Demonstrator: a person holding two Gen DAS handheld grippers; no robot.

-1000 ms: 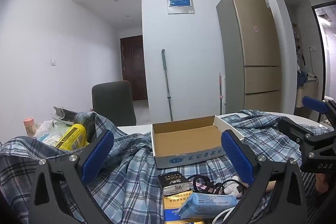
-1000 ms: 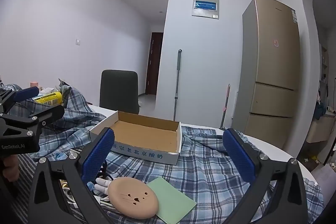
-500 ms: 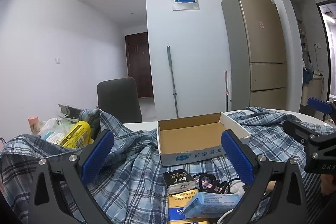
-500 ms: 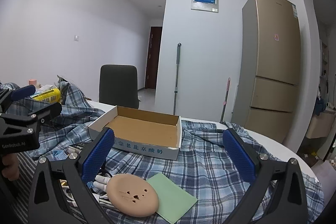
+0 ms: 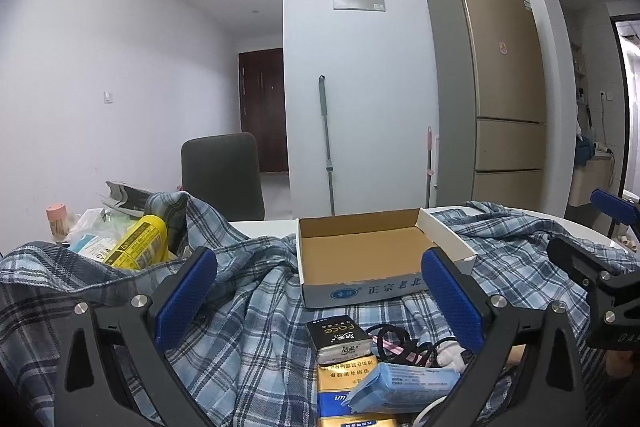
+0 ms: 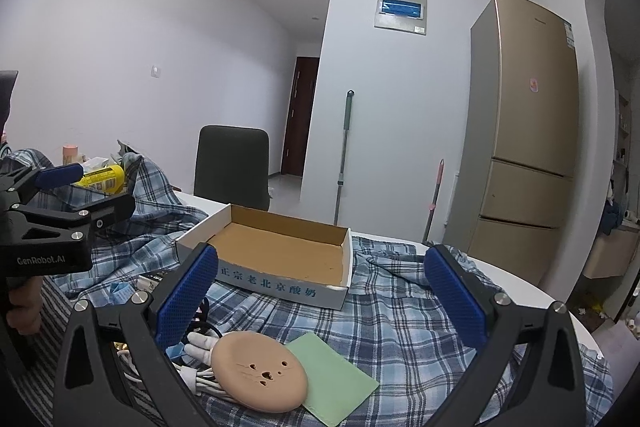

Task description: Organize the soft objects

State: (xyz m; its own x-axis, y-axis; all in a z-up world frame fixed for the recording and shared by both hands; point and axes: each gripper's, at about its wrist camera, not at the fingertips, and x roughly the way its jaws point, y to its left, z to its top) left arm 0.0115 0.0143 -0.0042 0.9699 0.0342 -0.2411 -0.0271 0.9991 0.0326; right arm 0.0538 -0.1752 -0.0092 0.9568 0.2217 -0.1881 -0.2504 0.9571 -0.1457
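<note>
We hold our left gripper [image 5: 320, 303] and our right gripper [image 6: 320, 303] side by side above the cluttered table, both spread wide with nothing between their blue pads, which suits a moment of choosing, not of carrying. The cardboard box [image 6: 280, 251] sits open and bare inside, resting on the plaid cloth [image 6: 400, 315] just beyond both grippers, and we judge it to be the place where the soft things are meant to go, since it faces us with its low front wall nearest. The soft things lie close beneath us: a tan round cushion [image 6: 258, 371] with a small face lies under the right gripper, overlapping a green sheet [image 6: 332, 375] and touching a bundle of white cables [image 6: 200, 375]. Under the left gripper we see a black packet [image 5: 340, 339] leaning on a yellow packet [image 5: 344, 391], a blue tissue pack [image 5: 400, 385] across that one, and dark cords [image 5: 404, 341] beside them. A yellow bottle [image 5: 138, 243] rests apart on the bunched cloth at far left, among other bags. We think nothing has been sorted into the box yet. The cushion looks the easier first pick for the right side, though it sits low and near the cables, so a careless close could snag a cord along with it.
</note>
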